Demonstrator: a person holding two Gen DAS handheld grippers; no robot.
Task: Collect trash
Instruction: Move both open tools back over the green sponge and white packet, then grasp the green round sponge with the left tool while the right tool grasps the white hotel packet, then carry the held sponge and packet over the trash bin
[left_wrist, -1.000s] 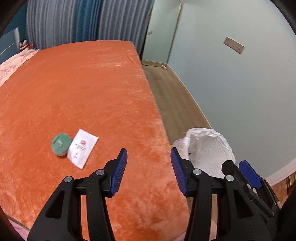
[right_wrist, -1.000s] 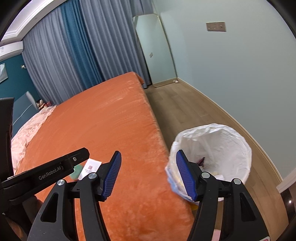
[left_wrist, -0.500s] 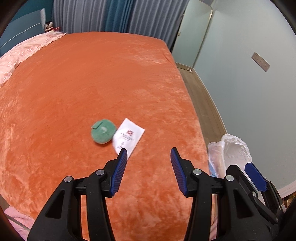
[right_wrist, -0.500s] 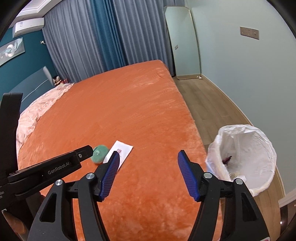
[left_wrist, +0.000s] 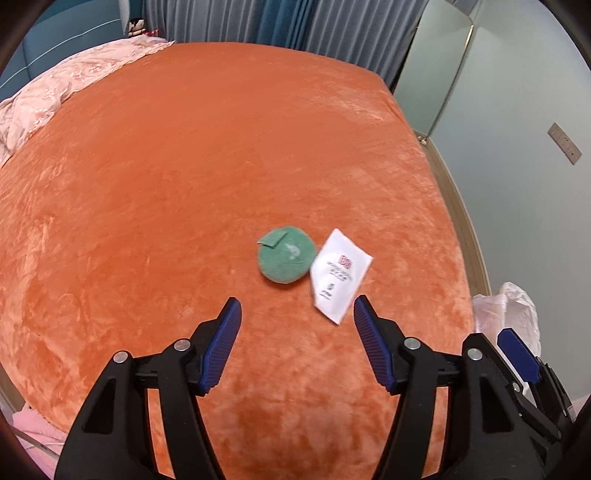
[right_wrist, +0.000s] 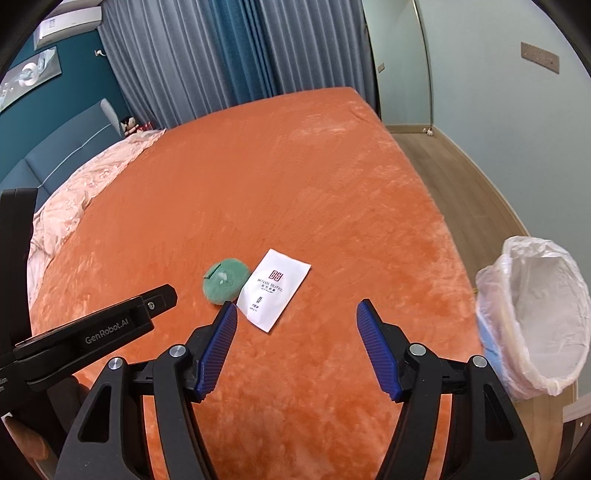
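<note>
Both grippers hang spread and empty over the near end of the bed, the left gripper (left_wrist: 297, 314) with its blue-padded jaws wide apart and aimed at the litter, the right gripper (right_wrist: 295, 317) likewise open just beside it on the right. Neither touches anything yet; the open stance reads as preparation for a pick.

Largest in view is the orange plush bedspread (left_wrist: 184, 166), which covers the bed from the near edge to the far curtains. It is soft and deep-piled, so anything flat on it probably sinks a little and gives the pads less edge to catch.

To the right of the bed, on the wooden floor, stands the round waste bin lined with a white plastic bag (right_wrist: 535, 314), its mouth open upward and tilted slightly toward the bed. It sits near the bed's right edge, likely so that trash needs only a short carry.

On the bedspread, a little beyond the fingertips, lie the two pieces to collect. The white rectangular paper sachet with red hotel print (left_wrist: 340, 275) lies flat and turned at an angle, its left corner touching or slightly overlapping the green round cloth pad (left_wrist: 286, 260) on its left. The pad is puffier and stands a bit proud of the fabric, so it looks the easier first grab; the flat sachet would call for a low, pinching approach along one edge.
</note>
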